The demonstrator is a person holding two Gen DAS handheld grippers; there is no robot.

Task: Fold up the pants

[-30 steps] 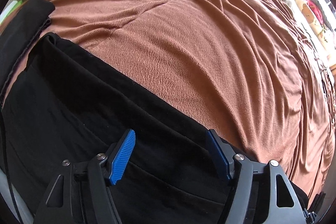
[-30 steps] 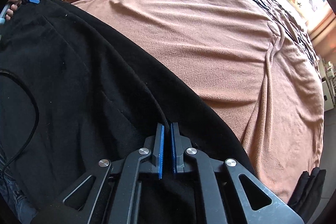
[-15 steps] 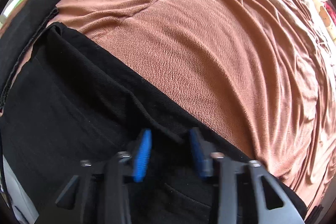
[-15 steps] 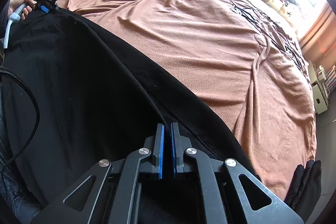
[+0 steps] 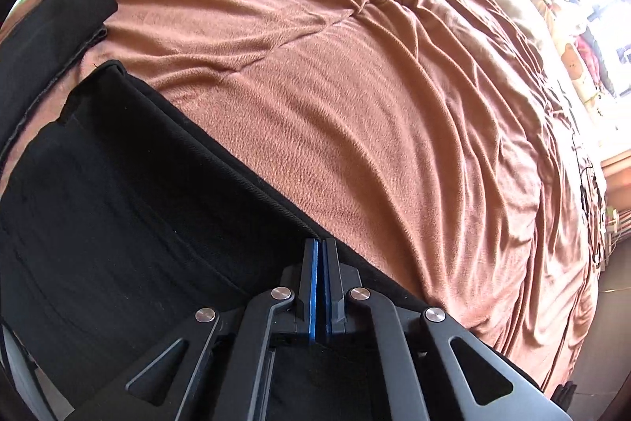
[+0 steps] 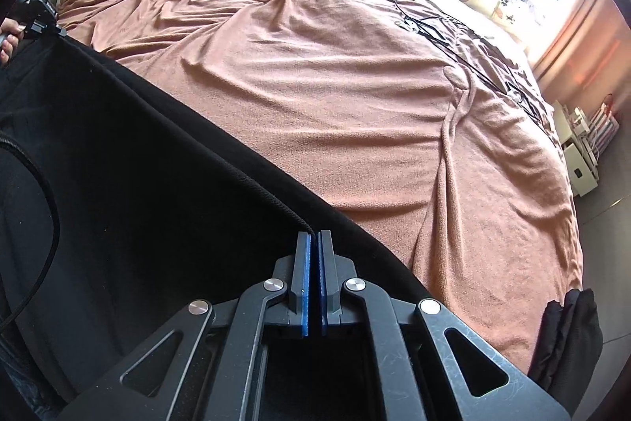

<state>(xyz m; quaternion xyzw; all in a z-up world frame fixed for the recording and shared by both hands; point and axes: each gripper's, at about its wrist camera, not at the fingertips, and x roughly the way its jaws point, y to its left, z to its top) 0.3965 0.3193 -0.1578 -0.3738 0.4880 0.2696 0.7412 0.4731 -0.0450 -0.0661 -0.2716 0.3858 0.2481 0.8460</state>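
Both grippers are pinching the black pants' [image 5: 130,223] far edge, the left gripper [image 5: 319,251] and right gripper [image 6: 314,243] each pressed together on the hem where it is lying along the brown bedspread [image 5: 374,105]. Thin fabric is sitting only at the fingertips, so a quick or uneven lift risks one corner slipping free and the fold going skewed.

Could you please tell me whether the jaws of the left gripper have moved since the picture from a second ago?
Yes. The left gripper had jaws spread wide over the black pants; now they are shut on the pants' edge beside the brown bedspread.
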